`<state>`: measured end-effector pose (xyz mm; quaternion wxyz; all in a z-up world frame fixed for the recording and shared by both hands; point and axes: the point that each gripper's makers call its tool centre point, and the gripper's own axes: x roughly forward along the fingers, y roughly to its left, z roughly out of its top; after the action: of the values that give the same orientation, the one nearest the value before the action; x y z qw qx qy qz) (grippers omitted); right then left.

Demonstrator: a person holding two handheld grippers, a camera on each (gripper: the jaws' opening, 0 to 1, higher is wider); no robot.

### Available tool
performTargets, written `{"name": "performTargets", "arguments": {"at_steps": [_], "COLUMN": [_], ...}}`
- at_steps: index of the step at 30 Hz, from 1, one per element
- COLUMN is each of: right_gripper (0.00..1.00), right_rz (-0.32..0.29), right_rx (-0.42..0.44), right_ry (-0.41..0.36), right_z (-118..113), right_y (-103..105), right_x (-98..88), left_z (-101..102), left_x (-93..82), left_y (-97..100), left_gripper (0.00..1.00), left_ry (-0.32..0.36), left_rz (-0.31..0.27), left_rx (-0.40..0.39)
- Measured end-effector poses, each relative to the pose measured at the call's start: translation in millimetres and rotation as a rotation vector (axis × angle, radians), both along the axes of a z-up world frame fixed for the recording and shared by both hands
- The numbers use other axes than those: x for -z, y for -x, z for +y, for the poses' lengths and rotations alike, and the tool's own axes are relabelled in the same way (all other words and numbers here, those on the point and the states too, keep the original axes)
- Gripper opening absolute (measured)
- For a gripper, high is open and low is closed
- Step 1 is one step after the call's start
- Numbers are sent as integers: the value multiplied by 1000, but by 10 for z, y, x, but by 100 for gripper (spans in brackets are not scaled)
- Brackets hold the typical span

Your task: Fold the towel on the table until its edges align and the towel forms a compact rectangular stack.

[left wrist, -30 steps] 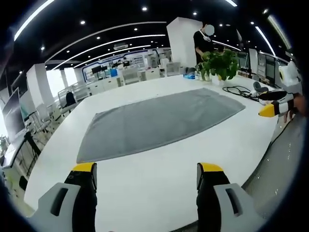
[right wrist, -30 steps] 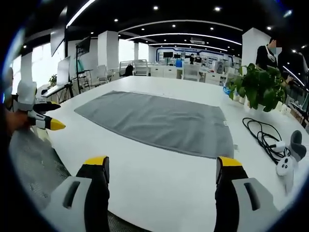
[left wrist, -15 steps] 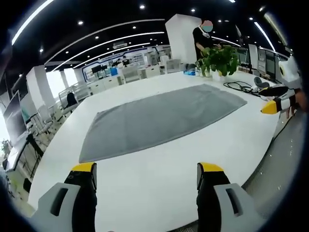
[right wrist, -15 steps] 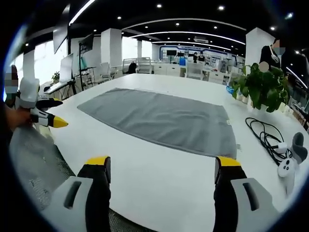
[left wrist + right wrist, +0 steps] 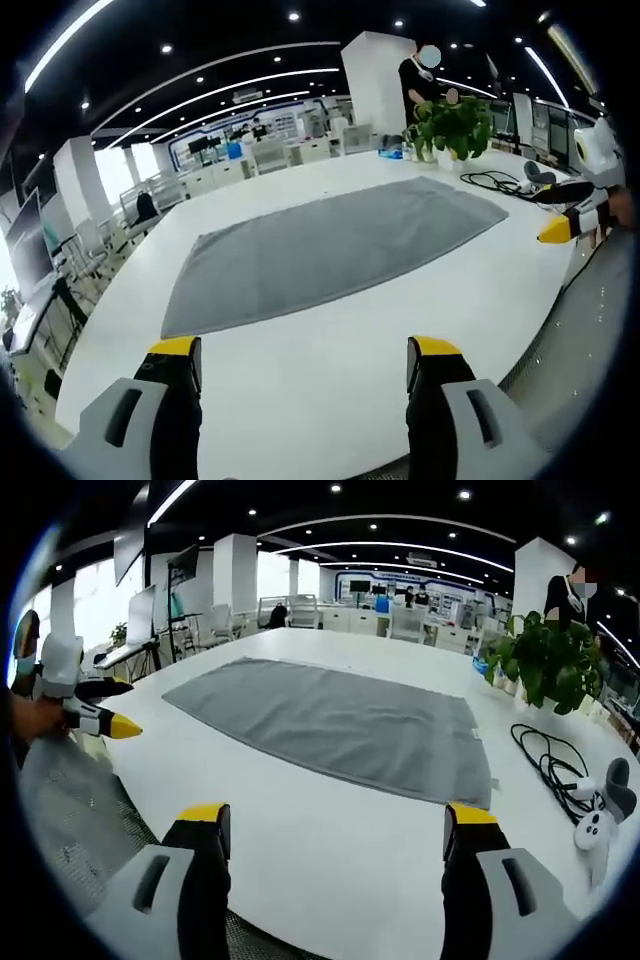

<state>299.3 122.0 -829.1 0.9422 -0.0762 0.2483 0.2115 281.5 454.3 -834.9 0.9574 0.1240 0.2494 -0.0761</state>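
A grey towel lies flat and unfolded on the white table; it is also in the right gripper view as the towel. My left gripper stands open above the table's near edge, short of the towel, nothing between its jaws. My right gripper is open too, over bare table in front of the towel's near edge. The right gripper enters the left gripper view at far right; the left gripper enters the right gripper view at far left, held by a hand.
A potted green plant stands at the table's far right. A black cable and a white controller lie right of the towel. A person stands behind the plant. Desks and chairs fill the room beyond.
Both views have shifted only slightly; the towel has not moved and both grippers stay open.
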Motion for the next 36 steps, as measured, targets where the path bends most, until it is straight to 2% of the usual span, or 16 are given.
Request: {"name": "performTargets", "arguments": {"at_steps": [3,10,13,17,19,20,24,25,29,30,31,32,36], "right_gripper": [90,90,90,91,91,91,90,90,89,89,89,89,90], "right_rz": [-38,-42,-30,-50,-55,-67,-74,-75,-103,-120,-126,-134,-162], "right_rx": [12,43,21,-2,-18,-38,-90,-103,-192,-214,-221,-225,-249], "right_ry": [10,18,34,20,5,7,16,19,58,81,85,72,84], "right_z": [-25,-86,-52,-11,-1,-5,-89,-107,-178,-219,-238,-261,-336], "right_y": [-35,-66,-53,-58,-61,-71,-139,-153,-235,-285,-314,-375,-583], "right_x": [-64,-70,-57,-137,-174,-202,-303,-335,-519,-590,-629,-711,-938], "left_z": [-34,-111,-129,-177,-278,-278,-405,-474,-601,-626,-680,-723,-859], "left_x": [19,9,-23,-46,-23,-48,-239,-326,-645,-732,-879,-948,-1176], "left_y": [-4,0,-5,-13,-4,-32,-191,-253,-404,-428,-479,-496,-542], "left_gripper": [86,84,83,78,74,72,71,71,70,70,69,69,69], "left_ry": [14,22,34,33,57,59,61,83,99,95,87,84,79], "left_rz": [9,14,14,20,54,64,34,29,18,3,-38,-48,-48], "left_rx": [16,55,65,107,165,157,216,242,281,290,319,341,376]}}
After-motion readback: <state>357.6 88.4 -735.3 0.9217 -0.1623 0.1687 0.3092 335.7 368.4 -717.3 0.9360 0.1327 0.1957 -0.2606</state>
